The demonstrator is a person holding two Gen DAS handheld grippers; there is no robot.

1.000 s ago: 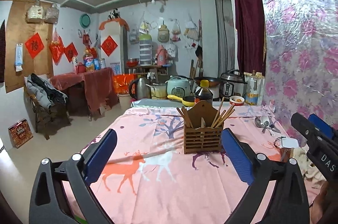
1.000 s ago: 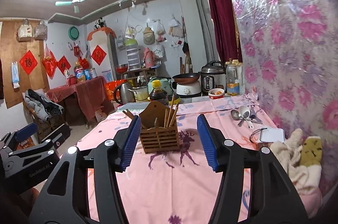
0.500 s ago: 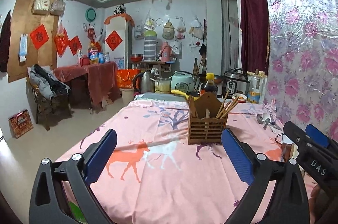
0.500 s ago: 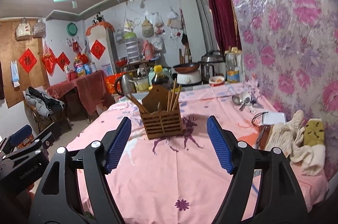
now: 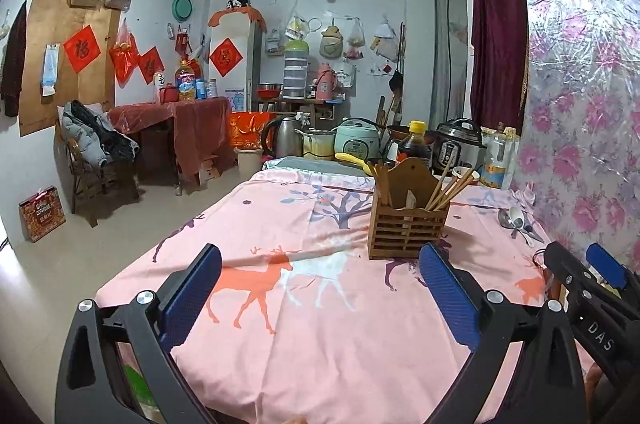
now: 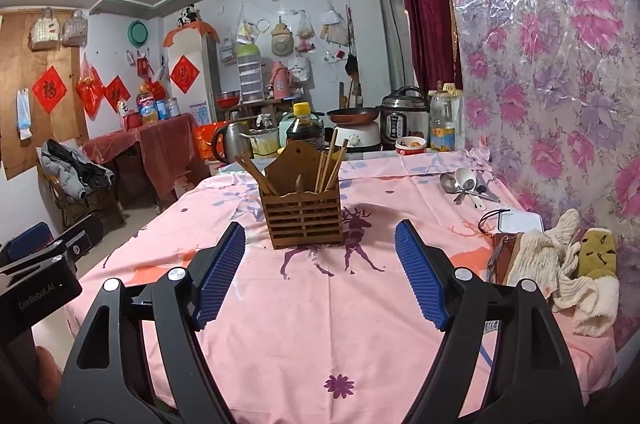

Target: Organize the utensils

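At far left a red-draped side table [image 6: 160,136] stands by the wall. On the pink deer-print tablecloth [image 6: 320,304], mid-frame, sits a brown slatted wooden utensil holder [image 6: 302,212]; metal spoons [image 6: 464,184] lie right. The left gripper [image 5: 320,288] is spread, empty. The right gripper [image 6: 320,264] is opening, wider than before, empty.

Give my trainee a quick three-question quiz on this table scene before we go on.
1. True or false: the wooden utensil holder already has chopsticks in it.
2. Where do the loose spoons lie: A) in the holder, B) on the tablecloth near the floral wall, C) on the floor?
3. What is between the right gripper pads?

Key: 1 true; 2 B; 3 nothing, its jaws are opening.
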